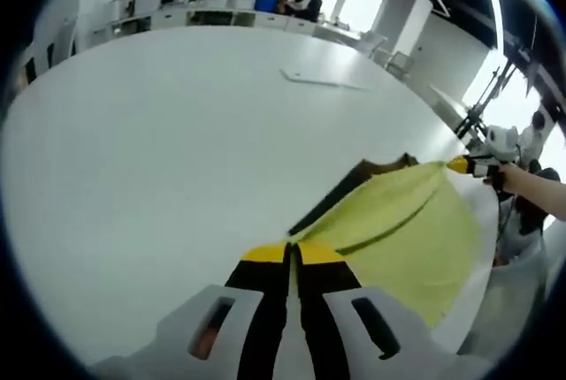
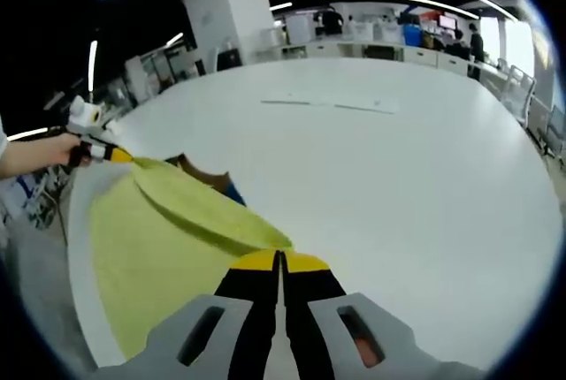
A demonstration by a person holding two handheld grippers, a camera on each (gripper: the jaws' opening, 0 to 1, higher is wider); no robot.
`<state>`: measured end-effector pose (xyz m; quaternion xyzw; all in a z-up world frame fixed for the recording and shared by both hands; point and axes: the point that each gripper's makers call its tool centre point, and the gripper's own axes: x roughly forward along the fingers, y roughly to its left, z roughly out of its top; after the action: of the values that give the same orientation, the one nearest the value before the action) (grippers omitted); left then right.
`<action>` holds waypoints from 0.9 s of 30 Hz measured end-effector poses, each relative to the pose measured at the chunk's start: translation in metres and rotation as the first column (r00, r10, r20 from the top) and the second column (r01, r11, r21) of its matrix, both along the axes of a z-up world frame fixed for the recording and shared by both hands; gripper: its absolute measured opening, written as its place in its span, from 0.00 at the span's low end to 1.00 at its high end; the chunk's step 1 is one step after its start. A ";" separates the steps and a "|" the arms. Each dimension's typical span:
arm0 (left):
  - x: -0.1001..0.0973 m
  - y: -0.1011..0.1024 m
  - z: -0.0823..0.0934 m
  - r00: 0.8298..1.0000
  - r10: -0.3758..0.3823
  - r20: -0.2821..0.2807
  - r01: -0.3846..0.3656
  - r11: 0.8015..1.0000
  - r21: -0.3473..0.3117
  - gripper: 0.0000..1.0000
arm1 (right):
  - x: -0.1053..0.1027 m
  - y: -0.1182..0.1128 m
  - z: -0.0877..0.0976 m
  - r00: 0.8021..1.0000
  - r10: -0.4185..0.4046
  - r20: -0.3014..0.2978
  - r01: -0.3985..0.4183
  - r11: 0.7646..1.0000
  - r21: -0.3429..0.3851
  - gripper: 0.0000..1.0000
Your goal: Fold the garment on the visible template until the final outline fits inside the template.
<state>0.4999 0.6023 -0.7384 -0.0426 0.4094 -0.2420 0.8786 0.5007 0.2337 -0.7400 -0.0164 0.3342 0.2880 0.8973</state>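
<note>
We have the garment [image 1: 398, 221] pinched at two points and stretched between them above the white table [image 1: 177, 150]: our left gripper [image 1: 290, 252] has its jaws closed on one yellow-green edge, and our right gripper [image 2: 279, 261] has its jaws closed on another. The cloth hangs in a loose sheet with one long crease and drapes toward the table's near edge, so we judge the folding to be at an early or middle stage; no neat folded outline lies flat yet. A thin flat sheet [image 2: 332, 103] lies well apart, farther across the table; it may be the template, but we cannot tell. If so, the garment is not on it, and laying it down, folding and fitting remain. The left gripper view shows a dark brown lining [image 1: 349, 187] running along the fabric's far edge, and the right gripper coming in from the right. The right gripper view shows a hint of blue beside the brown [image 2: 199, 171], and the left gripper at its left edge.
</note>
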 end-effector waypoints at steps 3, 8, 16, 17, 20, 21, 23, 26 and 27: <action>0.004 0.000 -0.001 1.000 -0.003 -0.003 0.003 1.000 -0.001 0.00 | 0.003 0.001 0.001 1.000 0.004 0.004 -0.004 1.000 -0.005 0.02; 0.010 0.000 -0.001 1.000 -0.002 -0.011 0.002 1.000 -0.004 0.00 | 0.010 -0.003 0.001 1.000 0.003 0.014 -0.003 1.000 -0.030 0.01; 0.020 0.000 -0.005 1.000 -0.002 -0.025 0.002 1.000 -0.004 0.00 | 0.014 -0.007 0.002 1.000 -0.006 0.009 0.007 1.000 -0.020 0.01; 0.021 0.000 -0.006 1.000 0.000 -0.027 0.000 1.000 -0.005 0.00 | 0.014 -0.006 0.002 1.000 -0.004 0.007 0.004 1.000 -0.021 0.01; 0.026 0.000 -0.008 1.000 0.008 -0.028 -0.008 1.000 -0.009 0.00 | 0.013 -0.006 -0.001 1.000 0.000 0.001 0.000 1.000 -0.022 0.01; 0.027 0.000 -0.009 1.000 0.009 -0.029 -0.010 1.000 -0.009 0.00 | 0.014 -0.005 -0.001 1.000 0.001 0.000 -0.001 1.000 -0.021 0.01; 0.029 0.000 -0.011 0.999 0.012 -0.032 -0.012 1.000 -0.008 0.00 | 0.014 -0.004 -0.004 1.000 0.003 -0.007 -0.003 1.000 -0.022 0.01; 0.031 0.000 -0.013 0.999 0.009 -0.034 -0.010 1.000 -0.005 0.00 | 0.013 -0.002 -0.008 1.000 0.006 -0.015 -0.007 1.000 -0.022 0.01; 0.031 0.000 -0.013 0.999 0.008 -0.035 -0.009 1.000 -0.004 0.00 | 0.013 -0.002 -0.009 1.000 0.008 -0.017 -0.008 1.000 -0.023 0.01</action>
<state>0.5310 0.6021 -0.7516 -0.0503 0.4240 -0.2383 0.8723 0.5142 0.2319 -0.7491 -0.0257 0.3448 0.2880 0.8930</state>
